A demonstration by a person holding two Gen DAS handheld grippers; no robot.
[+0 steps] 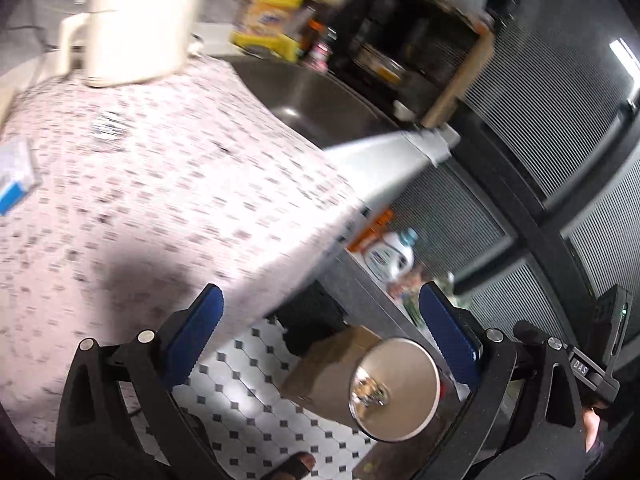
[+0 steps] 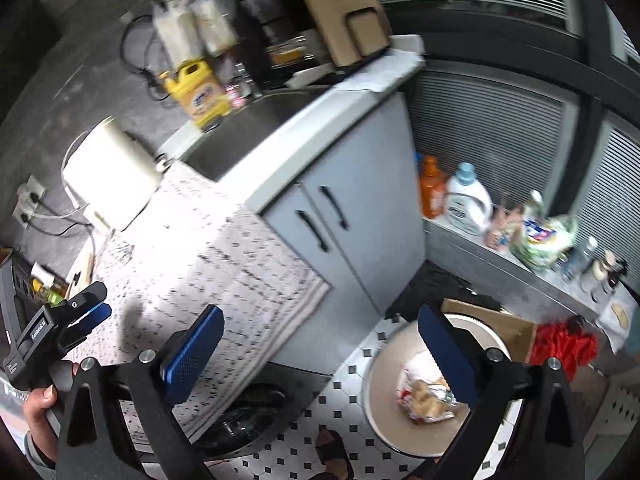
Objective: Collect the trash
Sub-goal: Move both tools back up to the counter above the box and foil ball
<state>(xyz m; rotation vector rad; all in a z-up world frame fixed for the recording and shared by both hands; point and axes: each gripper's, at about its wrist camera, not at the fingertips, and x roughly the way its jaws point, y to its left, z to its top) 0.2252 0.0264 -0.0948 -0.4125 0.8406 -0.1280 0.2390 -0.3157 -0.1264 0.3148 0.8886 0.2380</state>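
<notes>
Both tools are released and carry nothing: the left gripper (image 1: 322,344) and the right gripper (image 2: 320,354) each show blue pads spread wide with only floor and counter between them.

The collected trash, a crumpled wrapper (image 2: 428,394), lies inside the round bin (image 2: 384,420), below and just right of the right gripper's centre; in the left wrist view the same bin (image 1: 394,388) sits low between that gripper's pads, its contents too small to read.

The step in hand looks like heading back for more rubbish. A blue-and-white packet (image 1: 16,178) lies far left of the left gripper on the patterned cloth (image 1: 160,184), the likeliest next pick. Approaching it flat and low, one pad each side, should serve.

The cloth's hanging edge (image 2: 296,296) and the cabinet (image 2: 352,216) stand ahead of the right gripper; the cream appliance (image 1: 136,20) looms beyond the left one. Free room lies over the tiled floor (image 2: 360,360) beside a sandalled foot (image 2: 332,452).
</notes>
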